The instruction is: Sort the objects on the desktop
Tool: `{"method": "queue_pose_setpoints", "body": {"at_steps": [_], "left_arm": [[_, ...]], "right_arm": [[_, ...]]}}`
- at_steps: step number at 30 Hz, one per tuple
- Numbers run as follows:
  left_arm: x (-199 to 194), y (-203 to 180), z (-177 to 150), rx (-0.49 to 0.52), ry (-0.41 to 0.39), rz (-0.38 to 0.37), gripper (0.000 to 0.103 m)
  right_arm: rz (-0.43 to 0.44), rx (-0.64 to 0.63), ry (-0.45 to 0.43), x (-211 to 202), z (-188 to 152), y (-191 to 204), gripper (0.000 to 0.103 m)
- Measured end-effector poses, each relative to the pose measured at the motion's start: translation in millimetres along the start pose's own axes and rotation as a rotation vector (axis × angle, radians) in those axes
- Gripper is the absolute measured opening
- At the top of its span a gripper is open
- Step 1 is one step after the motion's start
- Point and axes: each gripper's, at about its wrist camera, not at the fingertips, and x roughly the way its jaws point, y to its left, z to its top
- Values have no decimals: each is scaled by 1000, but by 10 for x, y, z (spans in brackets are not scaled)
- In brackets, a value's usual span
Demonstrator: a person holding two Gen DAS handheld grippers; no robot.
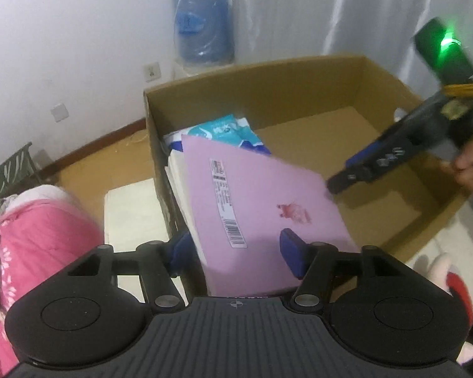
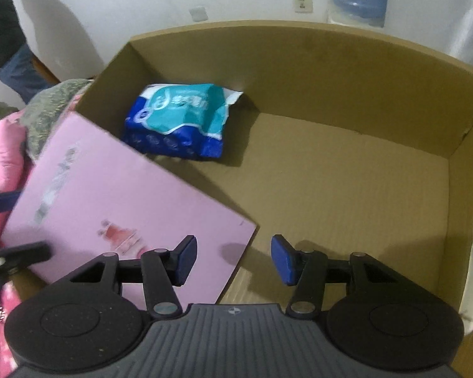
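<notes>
Tilting over the left wall of an open cardboard box (image 2: 347,72), a large pink book (image 1: 261,208) with a barcode label and a small red picture on its cover slopes down into the box, its upper edge resting near a blue-and-teal tissue pack (image 2: 176,119) that lies on the box floor by the far left corner. Pale pages show along the book's left side. The left gripper (image 1: 236,252) sits at the book's near edge with its blue pads spread apart, one on each side, neither pressing on the cover. The right gripper (image 2: 233,260) hovers over the book's lower right corner and the bare box floor, its fingers parted and holding nothing. Pink bedding (image 1: 37,236) lies outside the box on the left, below a white wall.
</notes>
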Motion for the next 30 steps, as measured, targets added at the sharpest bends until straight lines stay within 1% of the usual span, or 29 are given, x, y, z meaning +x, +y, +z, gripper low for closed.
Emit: {"method": "queue_pose_setpoints", "body": {"at_steps": [3,4,5,6,7,8,10,12,14,15,17,19,21,24,26,30], "left_arm": [[-67,47,-6,-43,-25,-8,59],[-67,50,-4,-43,-30,2,52],[-48,25,7,-32,-32,23,42],[-8,15,9,-17,-26,47,37],[58,13,16,-6,-7,52,35],[83,5,12,8,-7,45,34],[123,-57,56,54,15,64,35],[139,-107,87,71,45,84,38],[146,-144,95,101,68,68,49],[147,-175,91,117,69,79,52],[140,-211,96,128,43,99,62],[107,-235,98,119,14,111,65],[96,-227,115,116,-15,127,64],[108,-194,139,112,-24,115,52],[147,-137,162,76,-24,88,47],[245,-83,170,49,-21,81,46]], "right_arm": [[-37,-3,-16,117,82,19,56],[-40,-4,-18,165,114,38,55],[-38,-11,-18,201,136,62,55],[-44,-15,-21,234,154,87,55],[-57,-24,-24,268,173,115,56],[-71,-30,-18,302,197,139,56],[-71,-32,-19,332,247,164,56],[-86,-46,-23,344,289,182,56],[-139,-74,-19,405,319,203,56],[-163,-88,-7,453,326,212,56],[-161,-105,22,549,334,211,56],[-147,-107,5,572,335,194,56],[-153,-122,-7,590,335,199,56],[-193,-191,-6,635,324,282,57],[-185,-224,-7,651,311,331,57],[-175,-260,-2,662,310,330,56]]}}
